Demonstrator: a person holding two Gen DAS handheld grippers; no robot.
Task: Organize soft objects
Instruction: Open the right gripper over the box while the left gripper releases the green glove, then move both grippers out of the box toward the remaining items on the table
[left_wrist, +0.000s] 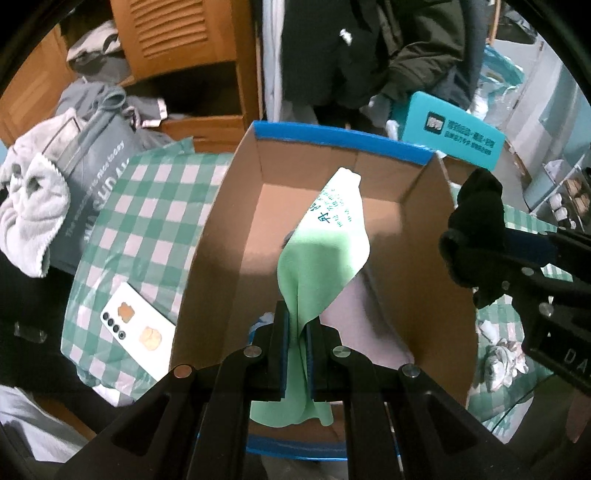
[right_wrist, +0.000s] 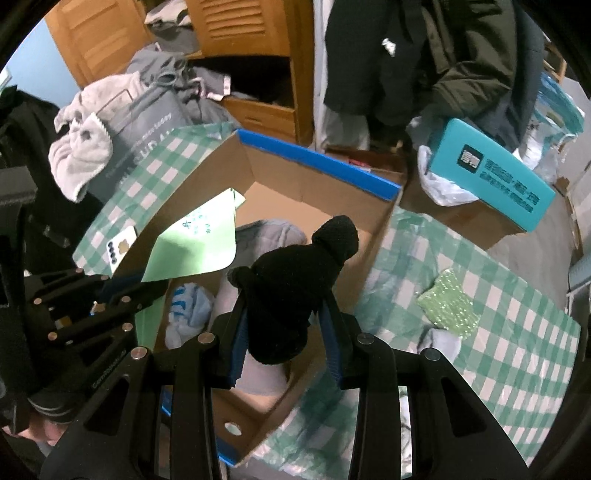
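**Both grippers carrying soft items over the open box**

Left gripper (left_wrist: 297, 325) is pinching a light green cloth (left_wrist: 325, 254) between fully pressed-together fingers, the cloth hanging over the cardboard box (left_wrist: 214, 236). The right gripper (right_wrist: 284, 325) is clamping a black knit item (right_wrist: 295, 288) between partly spread fingers, pointing steeply down above the box's right side. The box's blue-taped far rim (right_wrist: 317, 162) is standing clear of both tools, and grey and pale blue fabrics are already lying inside. A phone (left_wrist: 138, 328) is lying left of the box on the green checked cover (right_wrist: 498, 325), with open cover stretching right.
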